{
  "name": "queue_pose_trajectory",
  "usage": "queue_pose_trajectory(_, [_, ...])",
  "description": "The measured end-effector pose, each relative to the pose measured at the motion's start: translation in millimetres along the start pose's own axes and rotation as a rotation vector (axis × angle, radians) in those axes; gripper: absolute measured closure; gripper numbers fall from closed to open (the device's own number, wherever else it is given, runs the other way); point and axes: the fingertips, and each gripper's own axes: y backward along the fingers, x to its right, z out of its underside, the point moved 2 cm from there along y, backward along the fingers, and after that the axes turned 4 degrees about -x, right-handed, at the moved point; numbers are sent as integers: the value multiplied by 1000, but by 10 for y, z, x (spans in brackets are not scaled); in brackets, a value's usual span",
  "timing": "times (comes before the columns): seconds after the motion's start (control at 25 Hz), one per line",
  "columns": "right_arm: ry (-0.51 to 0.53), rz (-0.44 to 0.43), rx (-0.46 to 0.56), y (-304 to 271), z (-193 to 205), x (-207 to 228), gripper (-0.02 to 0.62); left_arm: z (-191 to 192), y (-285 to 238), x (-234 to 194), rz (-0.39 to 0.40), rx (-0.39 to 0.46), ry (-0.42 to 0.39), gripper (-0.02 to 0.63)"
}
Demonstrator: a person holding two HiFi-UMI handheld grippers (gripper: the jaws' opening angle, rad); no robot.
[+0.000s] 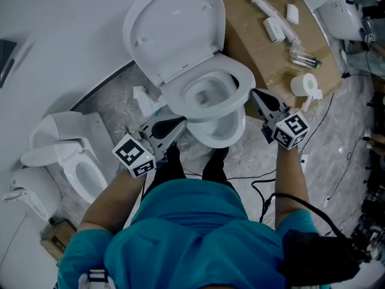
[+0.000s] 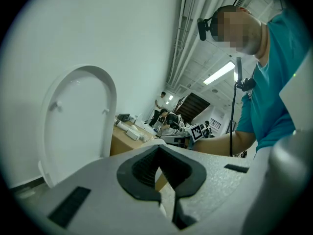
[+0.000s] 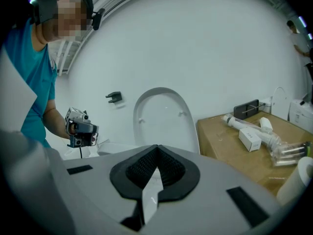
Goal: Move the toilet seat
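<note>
A white toilet stands in the middle of the head view, its lid (image 1: pixel 174 29) raised against the wall and its seat ring (image 1: pixel 234 95) lying flat on the bowl. My left gripper (image 1: pixel 182 123) is shut and empty, its tip just off the seat's front left edge. My right gripper (image 1: pixel 253 93) is shut too, its tip right beside the seat's right edge; whether it touches I cannot tell. The left gripper view shows the upright lid (image 2: pixel 78 121) beyond the closed jaws (image 2: pixel 159 148). In the right gripper view the lid (image 3: pixel 161 119) stands behind the closed jaws (image 3: pixel 157 148).
A second toilet (image 1: pixel 72 155) sits on the floor at the left. A cardboard-covered table (image 1: pixel 252 35) at the right holds tubes, small boxes and a tape roll (image 1: pixel 305 84). Cables (image 1: pixel 264 191) trail over the floor by the person's feet.
</note>
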Motion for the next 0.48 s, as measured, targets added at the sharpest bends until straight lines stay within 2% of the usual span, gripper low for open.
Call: queue_pose_trajectory(0.48, [18, 5, 8, -122, -213, 10, 597, -56, 87, -46, -22, 13, -2, 603])
